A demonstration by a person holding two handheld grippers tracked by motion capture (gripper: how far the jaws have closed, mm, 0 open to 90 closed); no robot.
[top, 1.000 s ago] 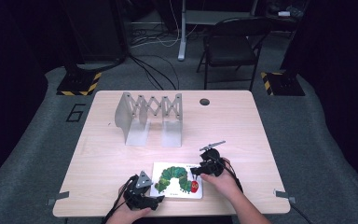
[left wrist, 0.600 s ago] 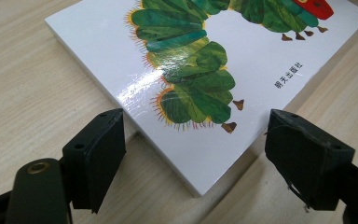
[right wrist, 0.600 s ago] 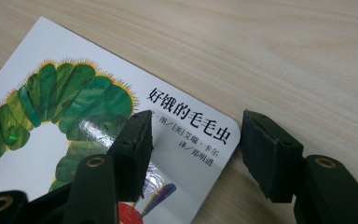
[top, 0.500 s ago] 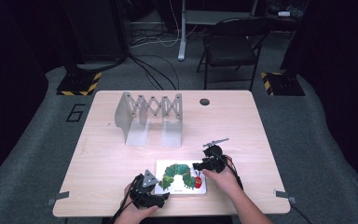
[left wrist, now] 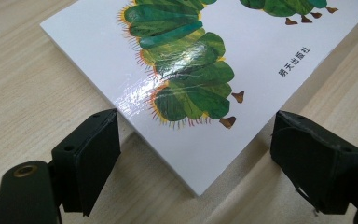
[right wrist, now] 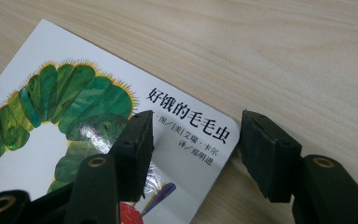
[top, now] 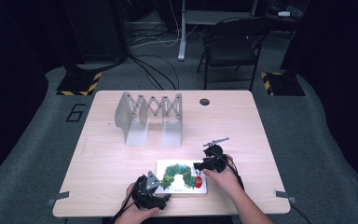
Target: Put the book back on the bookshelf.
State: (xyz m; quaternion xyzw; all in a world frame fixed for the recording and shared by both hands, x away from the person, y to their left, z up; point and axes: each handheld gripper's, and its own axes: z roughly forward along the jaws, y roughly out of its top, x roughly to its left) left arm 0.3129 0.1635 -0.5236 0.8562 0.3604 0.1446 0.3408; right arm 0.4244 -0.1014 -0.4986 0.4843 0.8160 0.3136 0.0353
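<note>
1. Book [top: 182,177]: white board book with a green caterpillar on the cover, lying flat and closed on the table [top: 242,126], close to the near edge and a little right of centre. Cover faces up; Chinese title print is legible in the right gripper view [right wrist: 189,122].

2. Left gripper [top: 152,193]: at the book's near-left corner. In the left gripper view [left wrist: 193,154] that corner sits between the two black jaws, which stand wide apart. The jaws have just been opening. Left pad [left wrist: 93,154] is just beside the book's edge, right pad clear of it; no squeeze on the book.

3. Right gripper [top: 203,166]: at the book's right end. In the right gripper view [right wrist: 193,154] one jaw lies over the cover beside the title, the other on the table side of the rounded corner. Jaws look near their narrowest. Whether the pads actually pinch the cover or board, I cannot tell; the corner itself lies forward of the pads.

4. Metal accordion-style bookend rack [top: 150,116]: stands upright toward the far left-centre of the table, well apart from the book, slots unoccupied.

5. Progress, judged: early. Book not lifted, not opened, not moved toward the rack. No firm hold is visible on either side.

6. Remaining, judged: secure a grip on an edge, raise or stand the book, then carry it to the rack if that is the destination.
</note>
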